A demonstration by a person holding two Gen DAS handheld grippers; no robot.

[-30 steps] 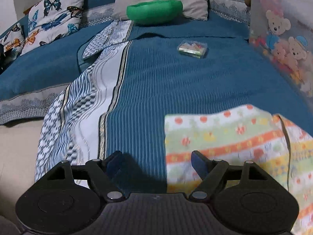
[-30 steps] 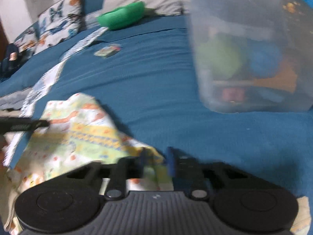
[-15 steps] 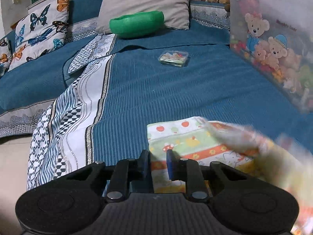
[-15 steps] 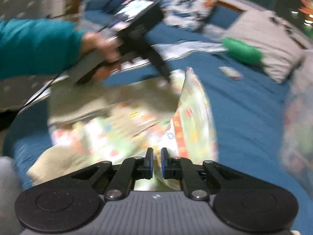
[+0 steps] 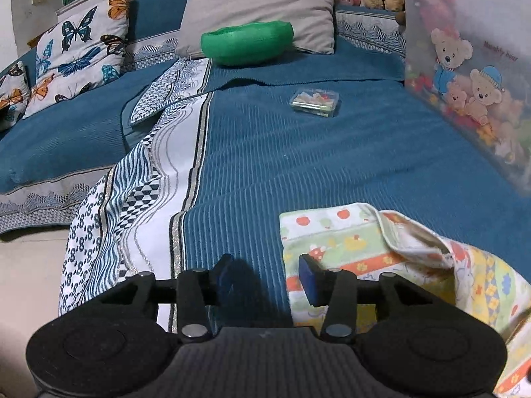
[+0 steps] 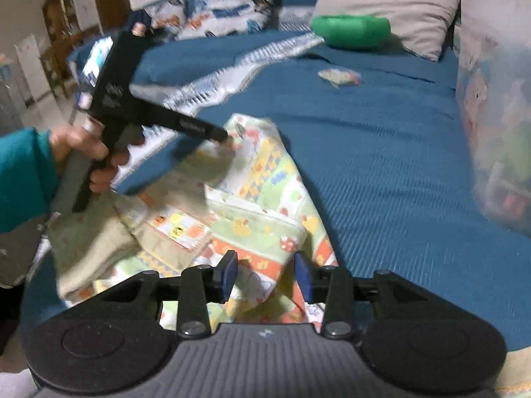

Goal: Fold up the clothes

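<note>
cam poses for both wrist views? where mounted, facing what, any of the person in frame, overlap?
Left wrist: on the left claw, facing up the blue ribbed bedspread to the grey pillow; open claw only, nobody visible.
Right wrist: on the right claw, above the pastel printed garment, angled left; shows the hand in a teal sleeve gripping the other claw.
Shared: garment, green round cushion, small clear plastic box, bear-print storage bin.
</note>
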